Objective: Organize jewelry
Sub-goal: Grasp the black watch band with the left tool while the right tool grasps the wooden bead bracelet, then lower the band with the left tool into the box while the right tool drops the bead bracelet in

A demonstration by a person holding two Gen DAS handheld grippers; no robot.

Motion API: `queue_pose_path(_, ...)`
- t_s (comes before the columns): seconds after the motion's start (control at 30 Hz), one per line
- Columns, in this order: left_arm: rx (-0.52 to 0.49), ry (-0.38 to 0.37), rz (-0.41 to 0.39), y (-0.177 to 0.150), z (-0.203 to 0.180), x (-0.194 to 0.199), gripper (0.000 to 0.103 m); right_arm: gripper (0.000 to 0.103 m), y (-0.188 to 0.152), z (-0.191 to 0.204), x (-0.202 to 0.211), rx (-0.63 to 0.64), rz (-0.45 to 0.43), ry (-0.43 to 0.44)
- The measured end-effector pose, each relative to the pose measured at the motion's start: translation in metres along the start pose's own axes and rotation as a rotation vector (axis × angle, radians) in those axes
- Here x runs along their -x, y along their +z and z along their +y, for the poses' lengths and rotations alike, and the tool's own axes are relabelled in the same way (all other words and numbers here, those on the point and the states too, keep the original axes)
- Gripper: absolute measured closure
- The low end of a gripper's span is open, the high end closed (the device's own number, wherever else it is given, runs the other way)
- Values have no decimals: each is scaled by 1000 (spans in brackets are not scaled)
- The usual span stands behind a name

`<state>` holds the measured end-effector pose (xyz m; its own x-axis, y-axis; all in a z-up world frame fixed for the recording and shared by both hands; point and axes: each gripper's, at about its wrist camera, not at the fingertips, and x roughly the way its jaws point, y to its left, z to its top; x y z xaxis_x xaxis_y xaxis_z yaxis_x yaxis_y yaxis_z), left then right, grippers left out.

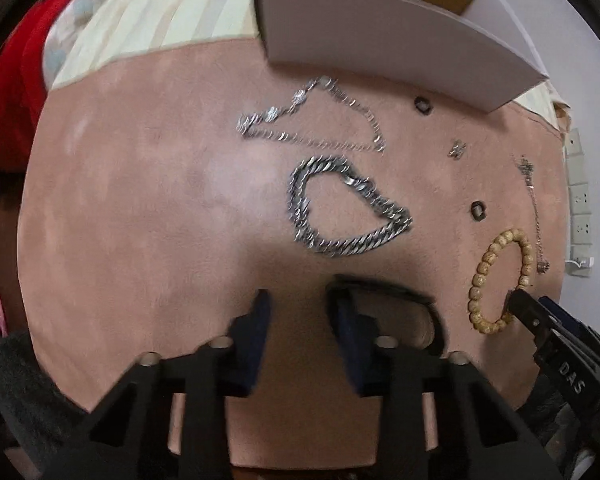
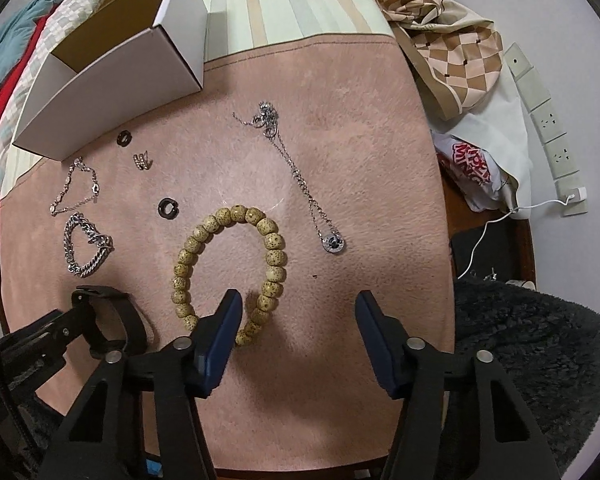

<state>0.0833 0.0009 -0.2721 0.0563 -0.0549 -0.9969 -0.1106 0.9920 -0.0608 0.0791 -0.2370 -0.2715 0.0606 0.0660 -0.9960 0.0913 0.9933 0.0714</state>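
On the pink suede mat (image 2: pixel 340 128), my right gripper (image 2: pixel 298 312) stands half open astride the wooden bead bracelet (image 2: pixel 230 272), pads not pressing. My left gripper (image 1: pixel 298 312) has nearly shut, empty, below the silver curb-chain bracelet (image 1: pixel 346 210).

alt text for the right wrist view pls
The right gripper hangs open over a pink suede mat, one of its blue-padded fingers inside a tan wooden bead bracelet. Silver chains and small rings lie beyond, near an open white cardboard box.
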Motion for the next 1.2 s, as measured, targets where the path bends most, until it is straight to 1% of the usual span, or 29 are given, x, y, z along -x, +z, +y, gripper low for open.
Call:
queue_pose_path(0.07,-23,26,-17,-1,-3,-1,96,59,1,-2,-1,-2,-12,7)
queue_pose_path(0.1,-40,38,-38,-2,-3,0,97,62,1,-1,-1,0,-21,6)
queue_pose_path(0.17,-59,66,-56,-3,-3,2,99,76,3,-1,-1,2,-35,12)
queue_pose_path(0.2,-66,72,-62,-4,-2,3,99,80,3,0,0,2,-43,14)
queue_pose_path(0.23,-70,77,-69,-5,0,3,100,90,4,0,0,2,-48,19)
queue_pose_path(0.27,-70,77,-71,-6,2,4,100,93,4,0,0,3,-50,28)
queue_pose_path(0.37,-73,74,-83,-7,8,11,100,94,4,-2,0,-15,-50,70)
queue_pose_path(0.47,-77,67,-103,-10,12,30,100,94,2,-3,8,-36,-69,122)
queue_pose_path(0.53,-80,54,-120,-10,17,43,100,94,0,-2,21,-37,-98,157)
queue_pose_path(0.7,-84,22,-176,-3,22,72,100,94,2,5,55,-11,-158,211)
queue_pose_path(0.8,-88,-4,-218,10,21,96,100,94,10,12,79,15,-196,241)
queue_pose_path(0.87,-91,-17,-239,20,11,102,100,94,18,17,95,31,-224,258)
queue_pose_path(0.97,-101,-31,-273,48,5,114,100,94,33,25,121,65,-273,285)
queue_pose_path(1.03,-102,-37,-288,62,-3,123,100,94,45,31,136,81,-303,299)
queue_pose_path(1.1,-109,-35,-304,83,-5,128,100,94,63,38,150,100,-335,307)
queue_pose_path(1.2,-110,-26,-314,111,-4,129,100,94,91,49,161,124,-368,308)
